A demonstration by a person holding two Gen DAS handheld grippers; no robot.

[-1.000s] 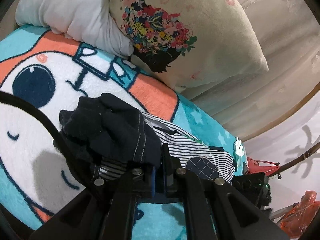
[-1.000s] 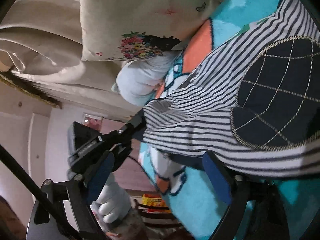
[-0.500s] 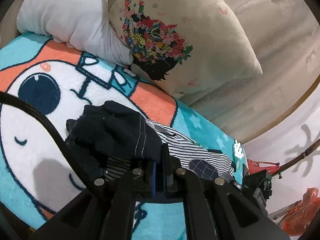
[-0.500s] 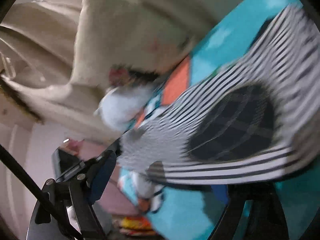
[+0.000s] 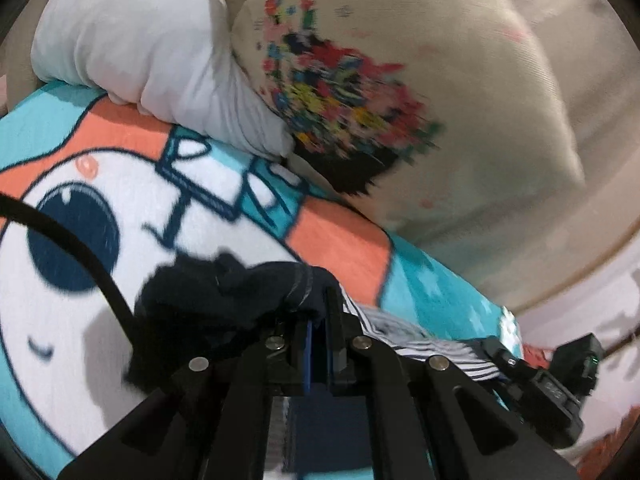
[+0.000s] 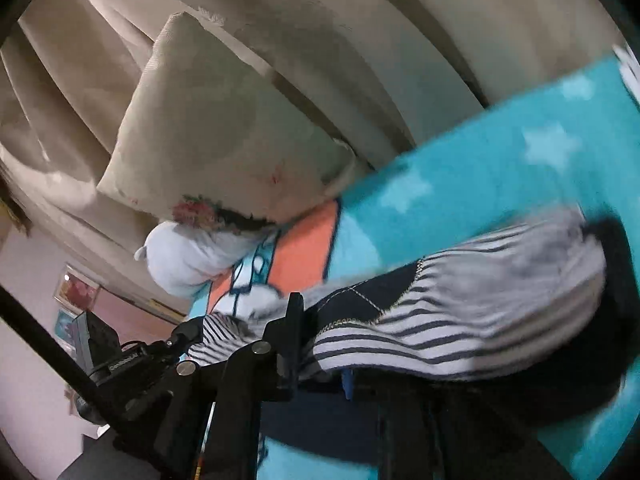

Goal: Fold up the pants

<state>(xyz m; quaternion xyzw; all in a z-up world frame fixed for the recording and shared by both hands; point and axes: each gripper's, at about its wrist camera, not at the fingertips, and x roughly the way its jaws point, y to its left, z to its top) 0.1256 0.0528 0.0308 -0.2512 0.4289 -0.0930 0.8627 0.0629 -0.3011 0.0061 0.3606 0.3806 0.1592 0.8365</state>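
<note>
The pants are striped grey-white with dark navy patches and a dark navy end. In the left wrist view my left gripper (image 5: 318, 320) is shut on the bunched dark navy part of the pants (image 5: 224, 292), with the striped part (image 5: 408, 336) trailing right. In the right wrist view my right gripper (image 6: 320, 344) is shut on the striped fabric (image 6: 460, 320) beside a navy patch (image 6: 360, 304). The pants hang a little above the cartoon blanket (image 5: 120, 168). The right gripper's far finger is hidden by cloth.
A floral beige cushion (image 5: 400, 100) and a white pillow (image 5: 140, 40) lean at the back of the bed. Beige curtains (image 6: 320, 40) hang behind. The other gripper's camera body (image 5: 560, 380) sits at the lower right of the left wrist view.
My right gripper went from open beside the striped leg to shut on it and swung round. My left gripper kept its hold and the pants bunched closer to it.
</note>
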